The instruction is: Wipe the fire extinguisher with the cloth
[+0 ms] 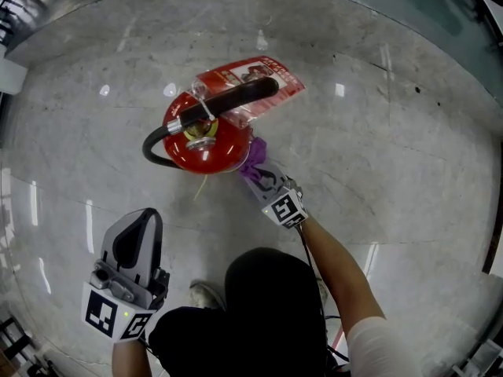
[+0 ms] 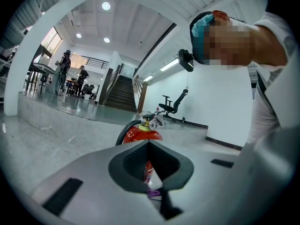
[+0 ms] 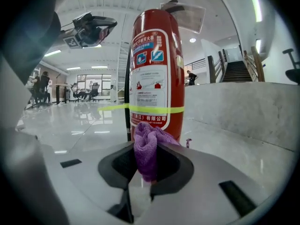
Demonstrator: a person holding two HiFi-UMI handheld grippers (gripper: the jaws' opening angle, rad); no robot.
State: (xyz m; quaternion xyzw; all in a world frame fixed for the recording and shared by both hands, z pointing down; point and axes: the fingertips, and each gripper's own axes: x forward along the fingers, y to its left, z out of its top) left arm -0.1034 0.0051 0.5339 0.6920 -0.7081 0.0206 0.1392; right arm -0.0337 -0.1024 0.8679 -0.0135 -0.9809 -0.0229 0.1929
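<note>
Floor [image 1: 377, 148]: polished grey stone, carrying one fire extinguisher [image 1: 206, 144], upright and well away from the floor's edges. One black hose [image 1: 153, 151] loops off its left side. One clear-sleeved red tag [image 1: 255, 77] lies over the handle. One yellow-green band [image 3: 150, 109] rings the body.

Right gripper [image 1: 263, 175]: jaws closed on one purple cloth [image 1: 255, 159]. The bunched cloth touches the lower right side of the extinguisher.

Left gripper [image 1: 144, 222]: jaws together with nothing between them. It is held low, well apart from the extinguisher, tips pointing toward it.

Surroundings, left gripper view: one office chair [image 2: 173, 104] by a white wall, one staircase [image 2: 119, 93], and at least two people [image 2: 63, 69] standing far off. One shoe [image 1: 206, 293] shows beside the left gripper.
</note>
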